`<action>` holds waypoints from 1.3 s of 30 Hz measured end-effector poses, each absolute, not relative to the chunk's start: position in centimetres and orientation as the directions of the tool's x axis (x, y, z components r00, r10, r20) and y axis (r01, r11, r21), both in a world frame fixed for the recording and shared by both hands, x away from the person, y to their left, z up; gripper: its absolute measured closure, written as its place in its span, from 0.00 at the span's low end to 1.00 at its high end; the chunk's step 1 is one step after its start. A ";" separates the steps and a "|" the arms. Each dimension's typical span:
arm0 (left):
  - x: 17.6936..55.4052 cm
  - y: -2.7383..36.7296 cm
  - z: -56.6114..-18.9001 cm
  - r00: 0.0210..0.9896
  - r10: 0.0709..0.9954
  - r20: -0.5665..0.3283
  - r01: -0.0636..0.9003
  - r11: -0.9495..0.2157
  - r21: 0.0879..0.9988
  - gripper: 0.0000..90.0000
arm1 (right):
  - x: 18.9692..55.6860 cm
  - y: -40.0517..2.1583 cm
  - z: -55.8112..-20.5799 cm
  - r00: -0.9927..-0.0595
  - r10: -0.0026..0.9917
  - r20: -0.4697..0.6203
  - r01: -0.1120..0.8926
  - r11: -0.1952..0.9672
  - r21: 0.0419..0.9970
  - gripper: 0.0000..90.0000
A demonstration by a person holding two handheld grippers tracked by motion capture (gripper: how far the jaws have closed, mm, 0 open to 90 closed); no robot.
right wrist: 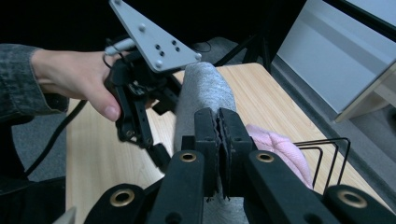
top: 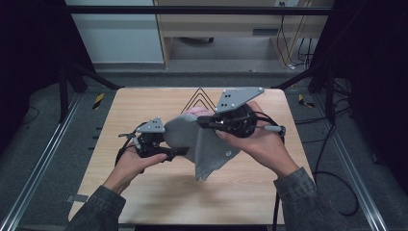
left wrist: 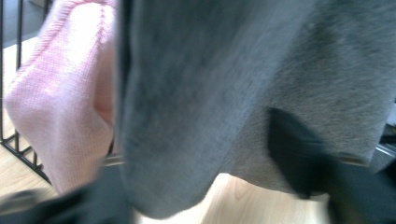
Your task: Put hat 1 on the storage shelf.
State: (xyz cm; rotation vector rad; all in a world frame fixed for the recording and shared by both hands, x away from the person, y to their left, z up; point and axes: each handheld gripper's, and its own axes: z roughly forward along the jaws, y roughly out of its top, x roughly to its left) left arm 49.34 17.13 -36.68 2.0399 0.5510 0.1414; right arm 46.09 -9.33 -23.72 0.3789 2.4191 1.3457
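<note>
Above the desk, right jaws clamp the grey sock; left jaws, half-closed around it, could slip.

Bystanders on the table
A pink knitted piece lies near the wooden table's far edge, beside printed black triangle lines.

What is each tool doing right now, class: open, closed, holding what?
Left tool: partly closed around the grey sock; a firm grip cannot be told.
Right tool: closed on the grey sock.
</note>
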 end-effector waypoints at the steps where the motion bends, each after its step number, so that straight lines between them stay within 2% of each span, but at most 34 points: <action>1: 49.3 17.3 -36.6 0.891 0.437 -0.125 0.326 -0.423 0.845 0.79 | 46.2 -9.4 -23.8 -0.904 0.395 -0.166 0.067 0.514 0.855 0.97; 3: 49.3 17.6 -36.5 0.891 0.434 -0.132 0.326 -0.410 0.852 0.92 | 46.4 -9.6 -24.1 -0.901 0.403 -0.162 0.078 0.516 0.853 0.97; 5: 49.3 17.8 -36.4 0.892 0.431 -0.137 0.328 -0.407 0.852 0.97 | 46.6 -10.0 -24.4 -0.896 0.415 -0.155 0.090 0.513 0.853 0.97; 23: 48.9 18.5 -32.2 0.882 0.468 -0.055 0.284 -0.434 0.855 0.96 | 47.5 -12.4 -25.8 -0.864 0.491 -0.110 0.163 0.479 0.863 0.97; 39: 49.7 18.2 -29.9 0.877 0.479 -0.047 0.274 -0.418 0.866 0.97 | 48.6 -13.3 -26.1 -0.852 0.517 -0.081 0.190 0.450 0.873 1.00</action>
